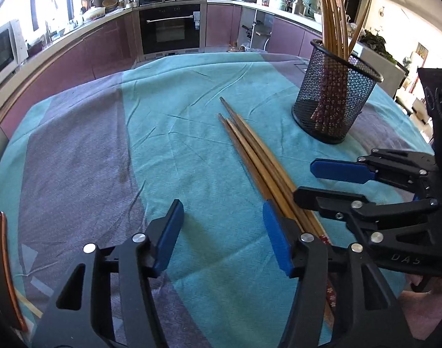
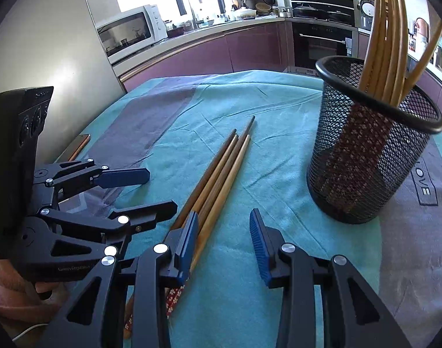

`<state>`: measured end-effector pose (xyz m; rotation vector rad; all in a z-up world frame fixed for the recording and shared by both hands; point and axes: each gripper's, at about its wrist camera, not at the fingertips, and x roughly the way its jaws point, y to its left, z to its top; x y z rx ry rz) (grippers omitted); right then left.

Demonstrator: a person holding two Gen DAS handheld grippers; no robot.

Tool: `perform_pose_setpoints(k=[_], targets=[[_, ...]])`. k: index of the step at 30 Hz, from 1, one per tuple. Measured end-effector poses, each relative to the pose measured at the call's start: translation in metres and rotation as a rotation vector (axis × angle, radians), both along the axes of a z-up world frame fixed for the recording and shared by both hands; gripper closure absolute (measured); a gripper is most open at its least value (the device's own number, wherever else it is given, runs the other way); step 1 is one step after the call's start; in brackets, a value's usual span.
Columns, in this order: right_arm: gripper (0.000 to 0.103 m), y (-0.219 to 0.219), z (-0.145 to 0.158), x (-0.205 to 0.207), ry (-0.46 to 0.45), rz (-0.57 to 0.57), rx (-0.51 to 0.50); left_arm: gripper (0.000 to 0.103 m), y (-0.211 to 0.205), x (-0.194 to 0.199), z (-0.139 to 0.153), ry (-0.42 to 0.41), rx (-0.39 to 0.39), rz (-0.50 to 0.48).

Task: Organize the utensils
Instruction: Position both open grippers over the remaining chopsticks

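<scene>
Chopsticks (image 1: pixel 251 150): four loose on teal cloth (image 1: pixel 177 101), frame centre
Holder (image 1: pixel 335 92): black mesh, upper right, more chopsticks upright inside
Left gripper (image 1: pixel 224 232): jaws apart, nothing gripped
Right gripper (image 2: pixel 224 240): jaws apart, left finger (image 2: pixel 187 243) beside the chopsticks, none clamped

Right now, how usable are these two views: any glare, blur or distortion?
Left wrist view: sharp; window blown out, fisheye curves the counter, chopsticks clear. Right wrist view: sharp too; bright windows, mesh holder bulges near the edge, dark corners.
</scene>
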<state>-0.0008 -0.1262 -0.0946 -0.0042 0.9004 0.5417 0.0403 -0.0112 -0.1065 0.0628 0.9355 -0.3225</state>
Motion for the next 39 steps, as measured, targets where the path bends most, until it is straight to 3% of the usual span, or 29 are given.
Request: perform_pose_setpoints(k=[5,24,39], targets=[[0.068,0.000,-0.001,0.001,0.007,-0.001,-0.016,0.043,0.005,0.000,0.002,0.001,-0.035,-0.002],[0.074,-0.017,-0.001,-0.001,0.018,-0.029,-0.060,0.039,-0.011,0.011,-0.002,0.009,0.000,-0.047],[0.074,-0.004,-0.004,0.016,0.008,-0.043,-0.059,0.063,-0.019,0.027,-0.004,0.024,0.044,-0.060]])
